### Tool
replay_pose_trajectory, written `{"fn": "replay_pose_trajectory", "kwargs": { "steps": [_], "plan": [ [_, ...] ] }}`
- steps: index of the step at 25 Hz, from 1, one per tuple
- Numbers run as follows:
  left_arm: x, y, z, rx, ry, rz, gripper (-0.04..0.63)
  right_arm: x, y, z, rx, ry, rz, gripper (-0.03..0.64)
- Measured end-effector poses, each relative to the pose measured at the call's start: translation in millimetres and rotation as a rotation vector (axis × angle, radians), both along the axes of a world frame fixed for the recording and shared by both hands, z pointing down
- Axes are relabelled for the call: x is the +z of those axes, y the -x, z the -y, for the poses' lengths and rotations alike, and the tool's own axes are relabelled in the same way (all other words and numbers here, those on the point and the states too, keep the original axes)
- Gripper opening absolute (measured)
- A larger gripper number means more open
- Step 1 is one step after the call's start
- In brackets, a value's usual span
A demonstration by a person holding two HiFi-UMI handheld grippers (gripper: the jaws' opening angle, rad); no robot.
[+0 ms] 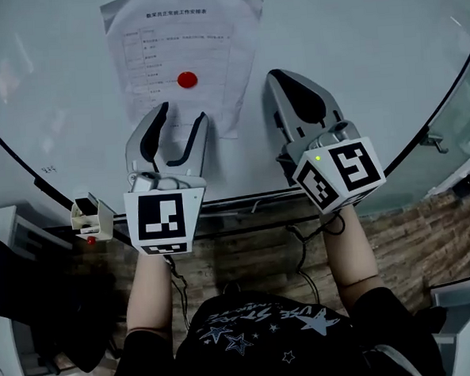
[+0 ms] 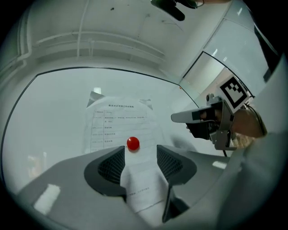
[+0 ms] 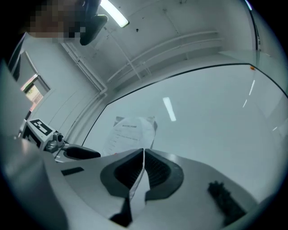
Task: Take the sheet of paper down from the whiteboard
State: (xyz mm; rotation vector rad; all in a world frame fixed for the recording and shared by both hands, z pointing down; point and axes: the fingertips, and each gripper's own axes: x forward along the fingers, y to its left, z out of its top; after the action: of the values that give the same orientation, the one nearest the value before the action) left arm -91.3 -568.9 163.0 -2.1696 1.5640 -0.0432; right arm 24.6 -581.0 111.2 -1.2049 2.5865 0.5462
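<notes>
1. Paper (image 1: 180,43): it hangs flat on the whiteboard (image 1: 352,33), pinned near its middle by a red magnet (image 1: 186,79). Its top corners curl a little.
2. Left gripper (image 1: 183,111): the jaws are spread and aimed at the lower half of the paper, just under the magnet. The left gripper view frames the magnet between the jaw tips. The pads press on nothing.
3. Right gripper (image 1: 278,79): the jaws are pressed together, just to the right of the paper's edge. Only a pale sliver shows between them, and no held thing can be made out.
4. Progress: judged to be at the outset, since the magnet is still in place and the sheet has not been lifted. What is left is to pull the magnet off, likely with the spread left jaws, then catch the sheet before it slides and bring it away.
5. Surface: the board is glossy and pale, streaked with glare, and has a dark frame. A small white holder (image 1: 90,216) sits at its lower ledge.
6. Room: there is a wood-pattern floor (image 1: 428,235) and a cable (image 1: 302,251) below the board. The ceiling is pale and carries a tube light (image 3: 114,17).
</notes>
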Motion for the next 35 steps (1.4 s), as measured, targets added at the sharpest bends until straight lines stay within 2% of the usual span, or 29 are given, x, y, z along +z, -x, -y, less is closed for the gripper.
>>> {"fn": "replay_pose_trajectory", "kwargs": {
  "steps": [2,5,10,17,19,23,35],
  "plan": [
    [-7.9,-4.3,8.7,0.0,-0.021,0.03,0.218,-9.5,0.4,2.1,0.011,-0.017,-0.007,0.017],
    [-18.6,-7.9,20.2,0.0,-0.044,0.038,0.207,-21.2,-2.8,5.3,0.041,-0.048,-0.01,0.017],
    [-22.8,-6.8,35.6,-0.068,-0.061,0.093,0.207,-37.0,-3.6,11.2,0.055,-0.068,-0.018,0.017],
    [-27.9,-10.4,42.6,-0.104,-0.104,0.126,0.205,-56.7,-2.1,18.6,0.074,-0.081,-0.015,0.018],
    [-27.8,-7.1,43.8,-0.138,-0.118,0.145,0.165,-58.9,-2.6,20.6,0.082,-0.084,-0.014,0.018],
    [-24.5,-3.5,44.2,-0.162,-0.127,0.146,0.146,-67.9,-1.8,20.5,0.097,-0.102,-0.031,0.074],
    [-29.3,-4.6,42.5,-0.14,-0.137,0.12,0.129,-91.8,18.7,32.7,0.098,-0.117,-0.034,0.091]
  ]
}}
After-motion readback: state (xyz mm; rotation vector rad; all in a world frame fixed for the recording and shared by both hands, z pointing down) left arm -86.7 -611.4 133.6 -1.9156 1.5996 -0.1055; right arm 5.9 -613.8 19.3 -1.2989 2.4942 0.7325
